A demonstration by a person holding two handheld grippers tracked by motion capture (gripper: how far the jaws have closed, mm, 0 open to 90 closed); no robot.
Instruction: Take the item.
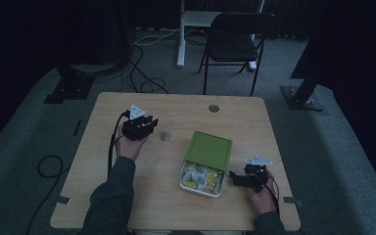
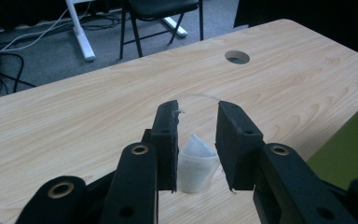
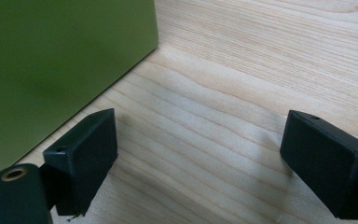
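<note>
Green-lidded box (image 1: 209,149), whitish translucent packet (image 2: 196,163), light woodgrain table (image 1: 127,171).

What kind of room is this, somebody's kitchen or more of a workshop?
Most likely a recording studio or lab, not a kitchen: black curtains hang around a lone wooden table, metal stand feet and loose cables lie on grey carpet, and a folding chair stands behind.

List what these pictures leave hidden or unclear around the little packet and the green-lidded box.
- Packet: in the left gripper view the left gripper's fingers cover its sides; whether they touch it cannot be told. In the high view it is too small to identify.
- Box contents: small and dim in the high view, partly under the green lid.
- Right gripper view: the lid is blurred and cut off by the frame edge; the right gripper stands open over bare table.
</note>
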